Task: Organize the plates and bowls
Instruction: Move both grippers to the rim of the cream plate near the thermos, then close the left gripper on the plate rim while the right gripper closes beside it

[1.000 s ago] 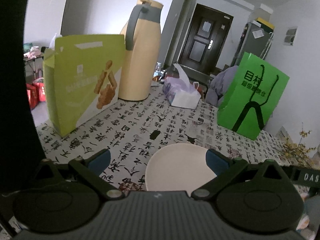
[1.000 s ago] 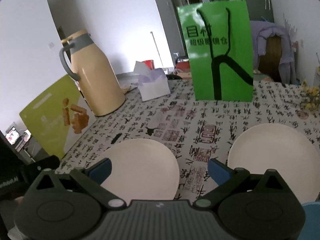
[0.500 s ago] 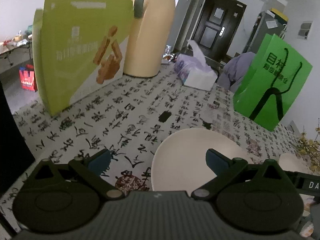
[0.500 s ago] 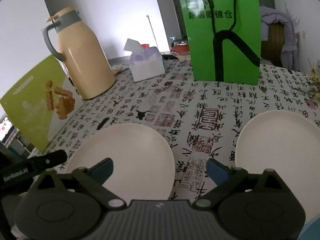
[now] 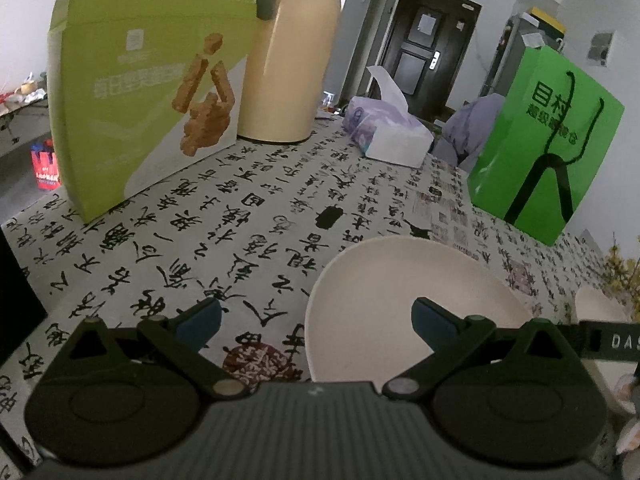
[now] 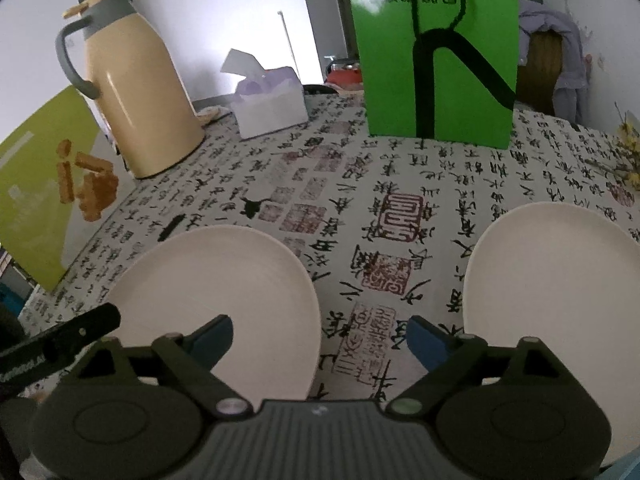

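Both tongs stood apart and empty, the right gripper just narrowing, the left gripper straddling the near plate's rim, seemingly for stacking it with the far plate.

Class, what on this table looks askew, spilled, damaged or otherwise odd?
Nothing stands out. Both plates lie flat and apart on the tablecloth; the flask, tissue box and green bag stand upright. No spill or breakage shows.
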`<state>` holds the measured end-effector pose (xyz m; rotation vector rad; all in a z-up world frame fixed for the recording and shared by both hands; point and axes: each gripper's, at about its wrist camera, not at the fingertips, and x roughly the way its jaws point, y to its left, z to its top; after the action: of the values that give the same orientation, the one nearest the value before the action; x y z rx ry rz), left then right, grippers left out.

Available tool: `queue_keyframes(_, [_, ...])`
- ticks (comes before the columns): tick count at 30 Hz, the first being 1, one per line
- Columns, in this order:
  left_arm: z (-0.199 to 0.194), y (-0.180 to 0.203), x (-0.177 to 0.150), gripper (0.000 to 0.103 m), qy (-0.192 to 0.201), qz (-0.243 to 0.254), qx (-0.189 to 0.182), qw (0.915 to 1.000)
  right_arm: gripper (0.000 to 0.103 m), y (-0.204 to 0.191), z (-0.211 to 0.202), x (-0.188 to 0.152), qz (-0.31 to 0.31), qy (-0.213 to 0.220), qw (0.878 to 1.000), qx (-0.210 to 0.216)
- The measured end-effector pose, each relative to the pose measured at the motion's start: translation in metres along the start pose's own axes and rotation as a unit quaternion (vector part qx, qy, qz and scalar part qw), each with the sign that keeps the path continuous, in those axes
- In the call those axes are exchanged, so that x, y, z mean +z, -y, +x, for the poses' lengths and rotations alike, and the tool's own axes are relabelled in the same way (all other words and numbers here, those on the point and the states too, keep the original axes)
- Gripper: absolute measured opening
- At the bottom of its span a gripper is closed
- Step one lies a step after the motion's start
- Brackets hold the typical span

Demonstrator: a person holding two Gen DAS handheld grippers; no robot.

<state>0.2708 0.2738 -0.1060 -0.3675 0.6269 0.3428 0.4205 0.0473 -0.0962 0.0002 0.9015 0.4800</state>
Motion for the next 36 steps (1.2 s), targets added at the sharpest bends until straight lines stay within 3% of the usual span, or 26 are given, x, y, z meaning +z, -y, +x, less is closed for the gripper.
queue_keyframes(5, [0.001,0.003,-0.005,0.103,0.012,0.017,0.007,0.9998,0.084,-0.001,0.002,-0.002,-0.003,0.001,1.000,0.003])
queue_keyframes(15, [0.011,-0.004,-0.006,0.102,-0.012,-0.004,-0.016,0.9998,0.074,-0.001,0.012,-0.004,0.004,-0.006,1.000,0.006])
queue_keyframes(22, [0.011,-0.005,-0.005,0.097,-0.011,-0.003,-0.019,0.9998,0.052,-0.004,0.013,-0.002,-0.001,-0.006,1.000,0.007])
queue_keyframes(25, [0.010,-0.003,-0.005,0.089,-0.010,0.001,-0.021,0.9997,0.038,-0.005,0.012,-0.002,-0.003,-0.004,1.000,0.010])
queue_keyframes(28, [0.011,-0.002,-0.005,0.080,-0.009,0.004,-0.023,0.9997,0.033,-0.006,0.013,-0.003,-0.007,-0.003,1.000,0.002])
queue_keyframes(36, [0.012,-0.002,-0.005,0.041,-0.008,0.006,-0.017,0.9998,0.022,-0.004,0.012,-0.003,-0.007,-0.001,1.000,0.007])
